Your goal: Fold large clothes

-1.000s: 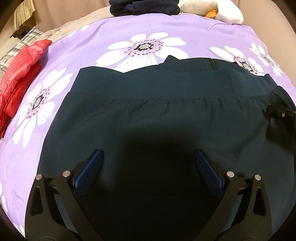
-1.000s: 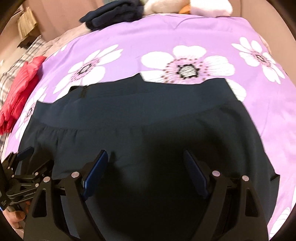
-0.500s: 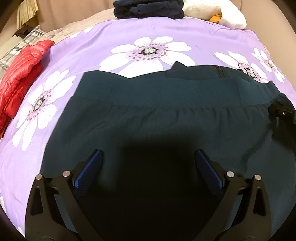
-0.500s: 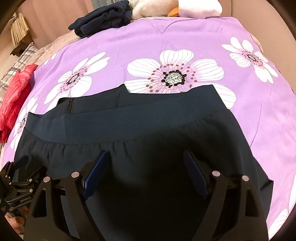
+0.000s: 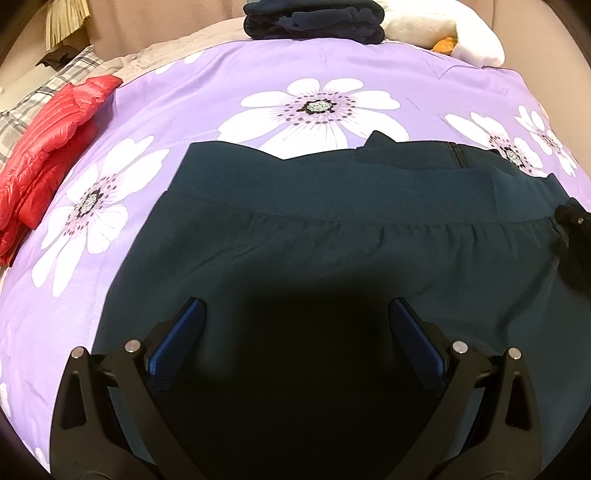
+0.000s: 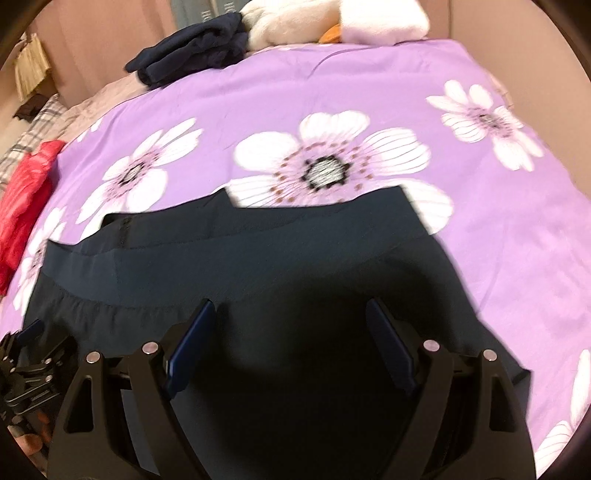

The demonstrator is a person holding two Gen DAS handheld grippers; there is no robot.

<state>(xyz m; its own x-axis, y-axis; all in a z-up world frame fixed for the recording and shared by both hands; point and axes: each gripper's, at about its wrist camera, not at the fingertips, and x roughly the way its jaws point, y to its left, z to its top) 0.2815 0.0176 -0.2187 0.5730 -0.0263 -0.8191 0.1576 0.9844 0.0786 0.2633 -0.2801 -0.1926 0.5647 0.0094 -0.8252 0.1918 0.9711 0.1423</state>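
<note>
A dark teal garment [image 5: 332, 236] with a wide waistband and a short zip lies flat on the purple flowered bedspread [image 5: 207, 103]. My left gripper [image 5: 295, 314] hovers over the garment's lower left part, jaws wide open, nothing between them. My right gripper [image 6: 290, 312] hangs above the garment [image 6: 258, 266] further right, also open and empty. In the right wrist view the left gripper [image 6: 26, 365] shows at the bottom left edge. A black part of the right gripper [image 5: 574, 225] shows at the right edge of the left wrist view.
A red puffer jacket [image 5: 44, 147] lies at the bed's left edge beside a plaid pillow [image 5: 55, 81]. A stack of folded dark navy clothes [image 5: 314, 18] and a white plush toy [image 5: 454, 29] sit at the far end. Bare bedspread [image 6: 517, 221] lies right of the garment.
Both views have shifted slightly so the garment sits lower in frame and more bedspread shows beyond it. Both grippers stay open; the garment has not moved.
</note>
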